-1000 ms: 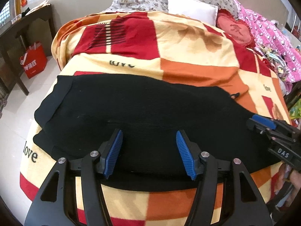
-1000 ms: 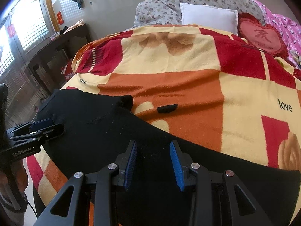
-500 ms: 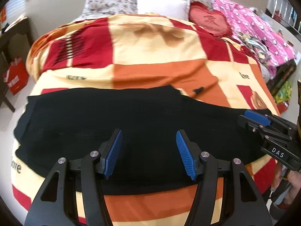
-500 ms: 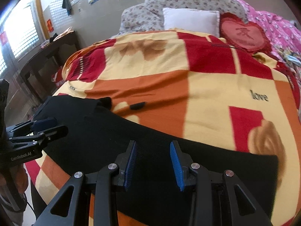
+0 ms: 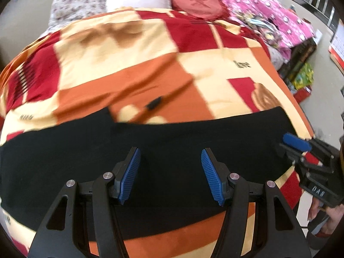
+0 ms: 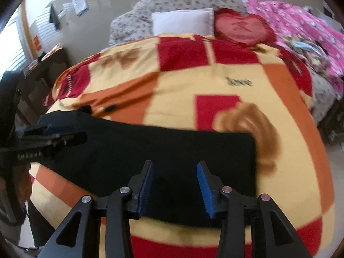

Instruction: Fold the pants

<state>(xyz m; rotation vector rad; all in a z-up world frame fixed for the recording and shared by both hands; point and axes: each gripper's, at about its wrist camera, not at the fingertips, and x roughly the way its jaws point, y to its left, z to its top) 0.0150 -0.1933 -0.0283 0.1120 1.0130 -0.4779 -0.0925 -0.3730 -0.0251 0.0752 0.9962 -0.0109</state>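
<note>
Pants (image 5: pixel 163 142), black, lie flat across the near part of the bed as one long band running left to right on the blanket (image 5: pixel 133 49). Right end of the band is a straight cut edge, seen in the right wrist view (image 6: pixel 236 150); left end runs out of frame in the left wrist view.

Left tongs (image 5: pixel 171 175) gaping wide, nothing between the blue pads (image 5: pixel 129 174), poised over the middle of the pants. Contact with the cloth: cannot tell.

Right tongs (image 6: pixel 175 188) also spread apart, a bit narrower, nothing gripped, over the right part of the pants near the cut edge. In the left view they show side-on at the far right (image 5: pixel 301 148), over the blanket edge just past the pants' end; from that angle cannot tell the gap.

Small black piece (image 5: pixel 153 105) lies on the blanket just beyond the far edge of the pants, apart from them.

Far end of the bed: white pillow (image 6: pixel 182 21), red heart cushion (image 6: pixel 243 29) right beside it, pink quilt (image 6: pixel 301 28) further right. Dark tabletop (image 6: pixel 49 62) stands left of the bed by the window. Both views motion-blurred.
</note>
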